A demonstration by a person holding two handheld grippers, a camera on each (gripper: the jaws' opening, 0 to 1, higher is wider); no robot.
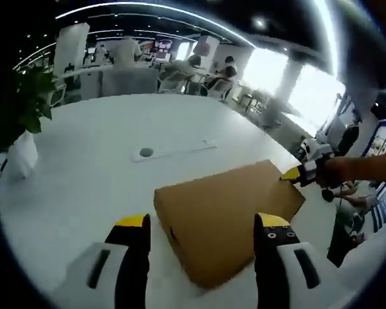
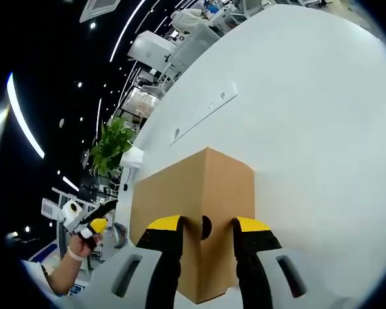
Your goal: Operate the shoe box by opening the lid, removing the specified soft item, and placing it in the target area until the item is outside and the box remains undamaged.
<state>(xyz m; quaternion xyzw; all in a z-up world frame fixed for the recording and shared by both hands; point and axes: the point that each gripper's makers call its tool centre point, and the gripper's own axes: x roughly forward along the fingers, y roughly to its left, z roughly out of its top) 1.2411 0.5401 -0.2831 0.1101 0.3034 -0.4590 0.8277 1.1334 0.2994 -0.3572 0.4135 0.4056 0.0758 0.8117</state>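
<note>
We see the closed shoe box (image 1: 228, 215) just ahead of our left gripper (image 1: 202, 225), jaws spread wide, while our right gripper (image 2: 206, 226) pinches its near end.

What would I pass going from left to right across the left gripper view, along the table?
Potted plant → long white strip with a round hole → cardboard shoe box → the right gripper, its yellow tip at the box's far corner.
</note>
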